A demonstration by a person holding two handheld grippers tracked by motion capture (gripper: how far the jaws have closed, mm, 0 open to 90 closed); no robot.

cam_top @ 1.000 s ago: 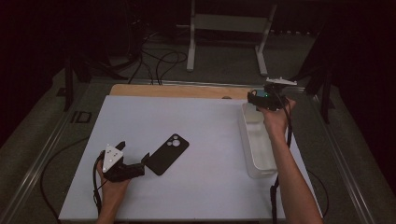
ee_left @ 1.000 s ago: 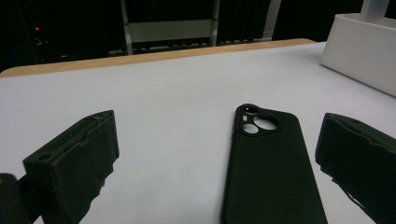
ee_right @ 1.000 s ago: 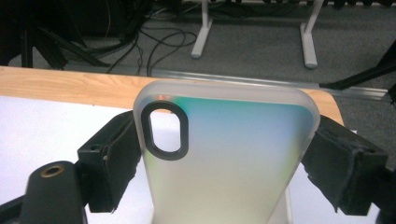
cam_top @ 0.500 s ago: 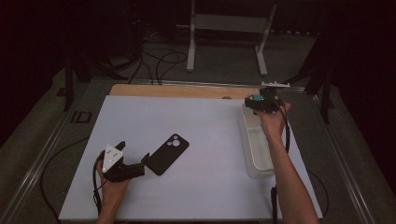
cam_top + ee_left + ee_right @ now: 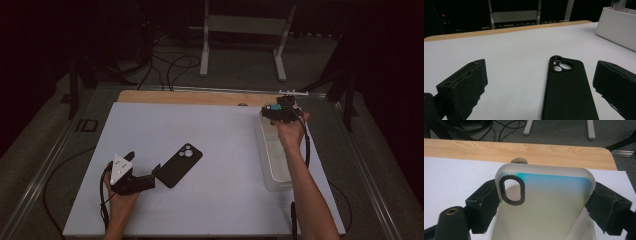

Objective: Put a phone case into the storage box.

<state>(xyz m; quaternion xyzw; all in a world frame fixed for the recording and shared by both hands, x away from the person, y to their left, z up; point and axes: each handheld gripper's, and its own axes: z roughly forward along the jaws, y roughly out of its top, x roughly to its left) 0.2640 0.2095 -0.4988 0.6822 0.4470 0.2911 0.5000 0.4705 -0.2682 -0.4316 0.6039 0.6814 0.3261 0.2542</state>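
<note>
Jaws of the right gripper (image 5: 541, 205) are clamped on a frosted translucent phone case with a dark oval camera ring (image 5: 544, 202), one black jaw pressing each long edge. In the high view the right gripper (image 5: 276, 111) is held up at the far right of the white-topped table (image 5: 225, 150), above the far end of a clear rectangular plastic bin (image 5: 274, 165) that stands along the table's right side. In the right gripper view the case's upper end shows a pale blue-green sheen, and a strip of light wood (image 5: 524, 150) runs along the table's far edge behind it.

The left gripper (image 5: 152, 177) lies low on the near left of the table, jaws spread wide apart and holding nothing. A matte black phone case with round camera cutouts (image 5: 179, 164) lies flat on the table just ahead of it; in the left gripper view the black phone case (image 5: 567, 87) sits between the jaws, closer to the one at the right of that view and touching neither.
</note>
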